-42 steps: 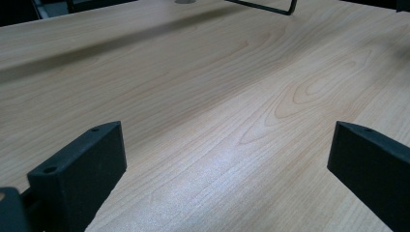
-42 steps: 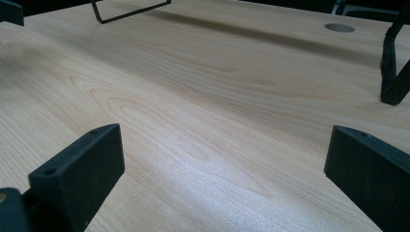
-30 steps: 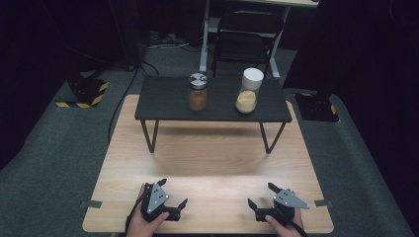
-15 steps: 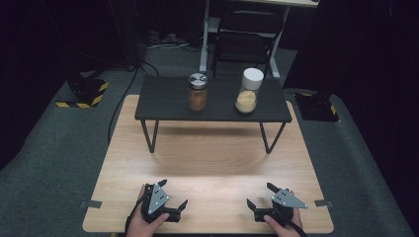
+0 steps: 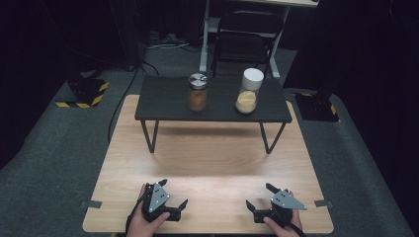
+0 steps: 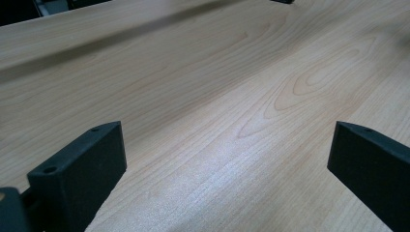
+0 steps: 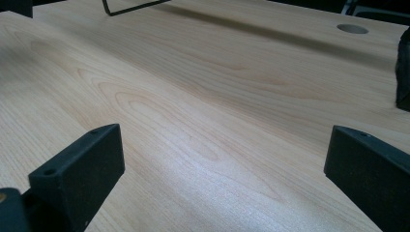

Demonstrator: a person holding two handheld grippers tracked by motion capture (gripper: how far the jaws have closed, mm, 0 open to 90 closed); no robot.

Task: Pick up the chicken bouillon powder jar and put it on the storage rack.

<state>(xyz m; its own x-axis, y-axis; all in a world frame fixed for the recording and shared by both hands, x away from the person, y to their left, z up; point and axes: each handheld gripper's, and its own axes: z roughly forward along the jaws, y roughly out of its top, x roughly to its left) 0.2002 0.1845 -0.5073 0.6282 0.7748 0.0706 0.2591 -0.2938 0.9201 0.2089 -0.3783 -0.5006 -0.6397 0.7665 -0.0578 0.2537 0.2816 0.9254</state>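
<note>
Both grippers rest low at the near edge of the wooden table [image 5: 207, 158], each held in a hand. My left gripper [image 5: 174, 192] is open with its jaws spread wide, and nothing lies between them. My right gripper [image 5: 258, 195] is open in the same way. In the left gripper view, the left gripper [image 6: 227, 159] has bare wood between its two black jaws. The right gripper [image 7: 225, 159] likewise has bare wood between its jaws in the right gripper view. A dark part of the other gripper [image 7: 403, 72] shows at that view's right edge.
A low black shelf on thin legs [image 5: 168, 106] stands across the far half of the table. On it are a metal-lidded jar of brown powder [image 5: 197, 92] and a white-lidded jar of yellow powder [image 5: 248, 91]. A black chair [image 5: 244, 34] stands behind.
</note>
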